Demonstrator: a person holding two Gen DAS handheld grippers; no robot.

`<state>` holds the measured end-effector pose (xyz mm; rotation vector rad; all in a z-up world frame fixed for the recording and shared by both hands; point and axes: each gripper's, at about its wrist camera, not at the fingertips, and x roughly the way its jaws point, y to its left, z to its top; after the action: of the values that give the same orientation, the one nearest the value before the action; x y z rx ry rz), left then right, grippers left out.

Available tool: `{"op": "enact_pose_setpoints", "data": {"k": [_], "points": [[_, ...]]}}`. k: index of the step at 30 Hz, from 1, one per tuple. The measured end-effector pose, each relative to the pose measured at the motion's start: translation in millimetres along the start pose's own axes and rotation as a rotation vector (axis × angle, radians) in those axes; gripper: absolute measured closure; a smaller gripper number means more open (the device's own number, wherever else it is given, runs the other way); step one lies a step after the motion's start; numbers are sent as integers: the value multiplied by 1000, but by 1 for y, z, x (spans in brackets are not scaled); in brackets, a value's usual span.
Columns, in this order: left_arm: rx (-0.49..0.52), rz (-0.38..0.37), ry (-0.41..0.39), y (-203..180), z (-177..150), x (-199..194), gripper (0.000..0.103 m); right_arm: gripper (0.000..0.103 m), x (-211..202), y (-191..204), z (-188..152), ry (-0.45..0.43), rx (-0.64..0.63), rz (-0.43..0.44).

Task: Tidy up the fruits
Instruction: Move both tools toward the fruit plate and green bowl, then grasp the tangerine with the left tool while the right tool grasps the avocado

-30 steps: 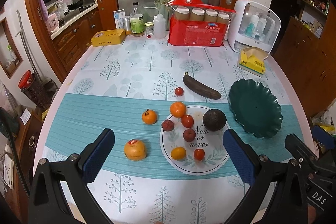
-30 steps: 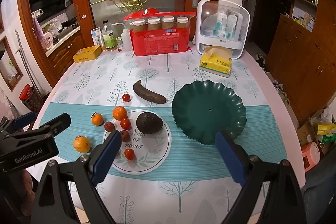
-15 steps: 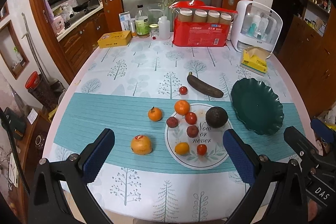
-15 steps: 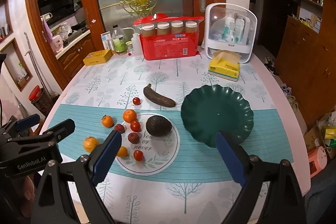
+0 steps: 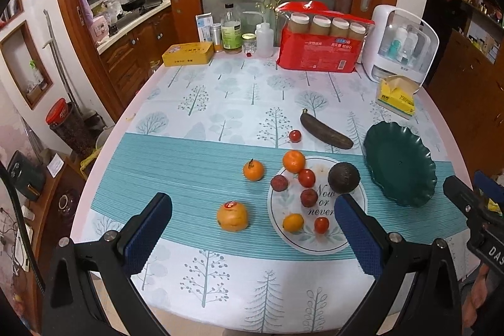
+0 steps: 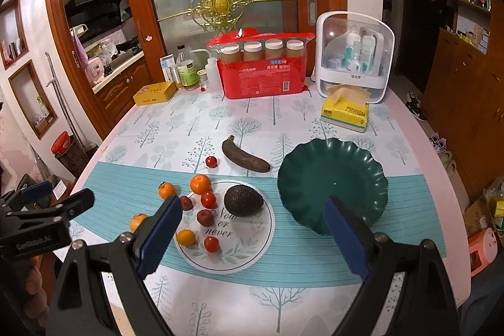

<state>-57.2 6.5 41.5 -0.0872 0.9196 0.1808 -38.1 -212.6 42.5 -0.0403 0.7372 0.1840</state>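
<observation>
A white round plate (image 5: 349, 241) (image 6: 252, 244) holds a dark avocado (image 5: 343, 177) (image 6: 243, 200), small red fruits and small oranges. A big orange (image 5: 232, 216), a mandarin (image 5: 253, 170), a cherry tomato (image 5: 295, 135) and a blackened banana (image 5: 326, 131) (image 6: 245, 159) lie on the tablecloth beside it. An empty dark green scalloped bowl (image 5: 398, 162) (image 6: 332, 183) stands to the right. My left gripper (image 5: 252, 219) and right gripper (image 6: 253, 227) are both open and empty, held above the table's near edge.
At the back of the table stand a red package with jars (image 5: 321, 43), a white cosmetics case (image 5: 400, 44), a yellow tissue pack (image 5: 397, 96), a yellow tin (image 5: 188, 53) and bottles (image 5: 231, 32). Wooden cabinets stand on both sides.
Both grippers have pulled back and risen from the table, so more of it shows. Nothing on the table has moved.
</observation>
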Motion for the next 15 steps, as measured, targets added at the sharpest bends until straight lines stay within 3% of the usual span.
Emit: {"op": "enact_pose_setpoints", "data": {"k": [7, 11, 15], "points": [[2, -6, 20, 19, 7, 30, 1, 11, 30, -1, 6, 50, -19, -2], [15, -73, 6, 26, 13, 57, 2, 12, 51, 1, 6, 83, -28, -10], [54, -78, 17, 24, 19, 86, 2, 13, 78, 5, 3, 140, -26, -15]]}}
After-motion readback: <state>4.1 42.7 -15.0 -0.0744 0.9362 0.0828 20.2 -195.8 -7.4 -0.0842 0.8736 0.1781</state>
